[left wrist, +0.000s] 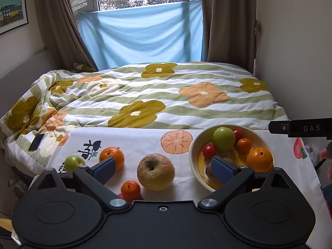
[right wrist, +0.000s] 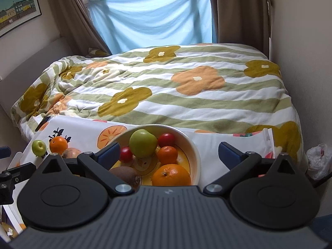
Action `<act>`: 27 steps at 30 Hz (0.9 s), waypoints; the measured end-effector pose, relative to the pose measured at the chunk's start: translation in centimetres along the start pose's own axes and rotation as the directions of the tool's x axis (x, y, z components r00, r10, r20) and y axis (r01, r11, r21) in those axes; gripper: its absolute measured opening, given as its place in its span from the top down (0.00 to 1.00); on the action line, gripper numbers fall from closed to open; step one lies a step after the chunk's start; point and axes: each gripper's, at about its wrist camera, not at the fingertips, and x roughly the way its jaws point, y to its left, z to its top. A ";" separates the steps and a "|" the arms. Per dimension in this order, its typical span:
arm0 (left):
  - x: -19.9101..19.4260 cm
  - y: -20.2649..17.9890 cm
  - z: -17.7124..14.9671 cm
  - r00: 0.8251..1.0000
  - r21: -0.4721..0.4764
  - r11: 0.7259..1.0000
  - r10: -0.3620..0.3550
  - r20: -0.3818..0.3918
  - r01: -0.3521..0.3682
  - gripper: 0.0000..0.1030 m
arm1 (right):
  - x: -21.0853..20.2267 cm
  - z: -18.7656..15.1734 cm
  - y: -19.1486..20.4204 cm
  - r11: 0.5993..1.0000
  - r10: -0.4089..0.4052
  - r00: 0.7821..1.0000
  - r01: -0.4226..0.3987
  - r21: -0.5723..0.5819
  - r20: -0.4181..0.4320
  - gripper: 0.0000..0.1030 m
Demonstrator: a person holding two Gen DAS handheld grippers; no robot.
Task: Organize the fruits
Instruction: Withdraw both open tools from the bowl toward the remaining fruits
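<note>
Left jaws: wrinkled apple [left wrist: 155, 172] and small tangerine [left wrist: 130, 189] stand between them. Right jaws: bowl [right wrist: 195, 151] rim between; cloth [right wrist: 209, 143] beyond looks, probably, bare.

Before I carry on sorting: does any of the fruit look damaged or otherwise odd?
Yes. The big apple on the cloth, left of the bowl, is wrinkled and dull brownish yellow, as if old or drying out. The green apple in the bowl looks smooth by comparison. Nothing looks spilled, and the bowl sits upright.

left wrist: angled down, near | right wrist: likewise | shared: bowl [left wrist: 194, 155]
</note>
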 end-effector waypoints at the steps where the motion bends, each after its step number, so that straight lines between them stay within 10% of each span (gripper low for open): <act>1: -0.6 0.4 -0.2 1.000 -0.003 1.000 0.008 0.004 -0.008 0.03 | -0.4 -0.1 0.4 1.000 0.007 1.000 -0.007 -0.006 0.000 0.00; 13: -3.8 5.8 -2.3 0.999 0.014 1.000 0.026 0.023 -0.026 0.02 | -3.2 -2.2 7.2 0.997 0.042 0.999 -0.043 -0.059 -0.015 0.00; 27: -0.5 12.8 -2.9 0.988 0.187 0.970 -0.153 -0.023 0.154 0.02 | -1.2 -3.8 15.5 0.999 -0.009 0.998 0.011 0.036 -0.061 0.00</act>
